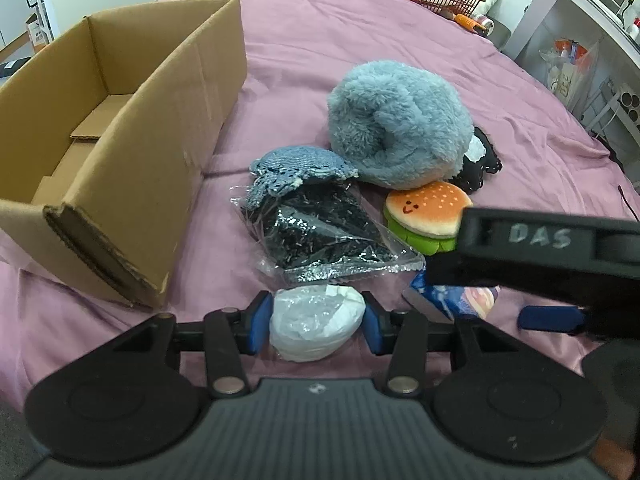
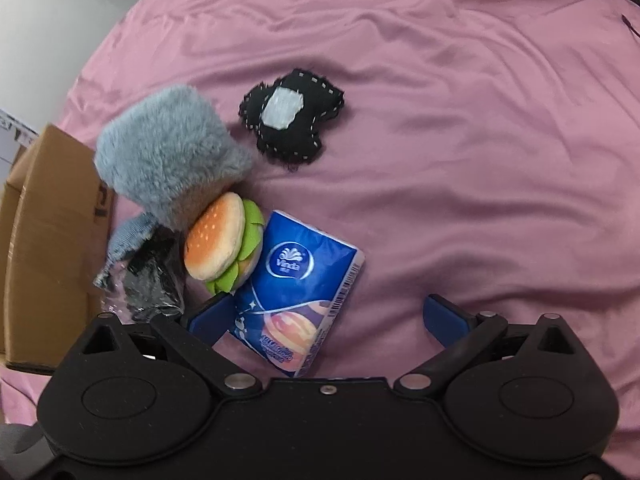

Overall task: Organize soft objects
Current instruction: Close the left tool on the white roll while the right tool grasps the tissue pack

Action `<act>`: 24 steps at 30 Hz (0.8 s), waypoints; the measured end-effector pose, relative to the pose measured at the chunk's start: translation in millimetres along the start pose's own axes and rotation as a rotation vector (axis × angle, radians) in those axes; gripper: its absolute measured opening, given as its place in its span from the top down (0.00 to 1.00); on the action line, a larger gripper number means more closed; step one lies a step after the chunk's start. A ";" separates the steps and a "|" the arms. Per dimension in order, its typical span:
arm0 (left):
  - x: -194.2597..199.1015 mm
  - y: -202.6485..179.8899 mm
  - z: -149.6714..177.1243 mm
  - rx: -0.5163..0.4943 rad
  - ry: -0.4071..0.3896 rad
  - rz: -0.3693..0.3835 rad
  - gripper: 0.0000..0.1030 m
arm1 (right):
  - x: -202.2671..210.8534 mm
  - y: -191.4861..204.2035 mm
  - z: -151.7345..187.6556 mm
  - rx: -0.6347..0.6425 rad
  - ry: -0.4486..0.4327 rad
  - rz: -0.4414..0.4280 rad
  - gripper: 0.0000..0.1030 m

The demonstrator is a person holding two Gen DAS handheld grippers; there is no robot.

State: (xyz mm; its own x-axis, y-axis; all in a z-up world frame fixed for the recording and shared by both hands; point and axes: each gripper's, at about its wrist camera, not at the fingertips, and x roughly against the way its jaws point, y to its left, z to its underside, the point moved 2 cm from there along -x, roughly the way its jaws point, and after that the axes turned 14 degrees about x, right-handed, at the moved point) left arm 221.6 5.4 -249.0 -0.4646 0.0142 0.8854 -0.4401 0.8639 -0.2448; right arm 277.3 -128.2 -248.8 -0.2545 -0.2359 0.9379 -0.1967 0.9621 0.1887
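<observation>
Pink bedsheet (image 1: pixel 360 40) covers the work surface; an open cardboard box (image 1: pixel 120 120) sits at its left side, apparently empty as far as its visible floor shows. Soft items lie clustered just beside the box: grey plush (image 1: pixel 400 124), burger toy (image 1: pixel 428 216), black sequin bag (image 1: pixel 320 236), blue knit piece (image 1: pixel 296 168), black felt patch (image 2: pixel 290 116), tissue pack (image 2: pixel 296 292).

Left gripper (image 1: pixel 318 322): pads pressed on both sides of a white wrapped bundle (image 1: pixel 316 324), which lies on the sheet nearest the camera. No earlier view to compare. Bundle looks light and squashy, film wrap likely slippery; a hold across its middle, as now, seems right, with firm squeeze to stop it sliding out.

Right gripper (image 2: pixel 324 316): jaws wide apart, nothing gripped. The tissue pack lies between them, closer to the left finger (image 2: pixel 212 316), whose pad sits just beside the pack's edge. Pack should compress a little; grasp across its short width.
</observation>
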 end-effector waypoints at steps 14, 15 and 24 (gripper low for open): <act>10.7 11.3 2.1 0.043 -0.026 0.005 0.55 | 20.3 -0.9 17.2 0.019 -0.031 0.178 0.10; 12.0 12.2 2.6 0.045 -0.028 0.005 0.55 | 20.6 1.3 17.9 0.020 -0.036 0.186 0.12; 15.7 15.1 2.1 0.056 -0.031 0.020 0.55 | 26.6 17.7 15.8 0.134 -0.076 0.204 0.14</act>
State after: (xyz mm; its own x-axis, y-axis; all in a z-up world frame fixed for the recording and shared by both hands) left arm 206.1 17.6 -239.6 -0.4969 0.0151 0.8677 -0.4721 0.8342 -0.2849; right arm 252.1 -119.6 -225.1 -0.3713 -0.0532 0.9270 -0.2561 0.9655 -0.0472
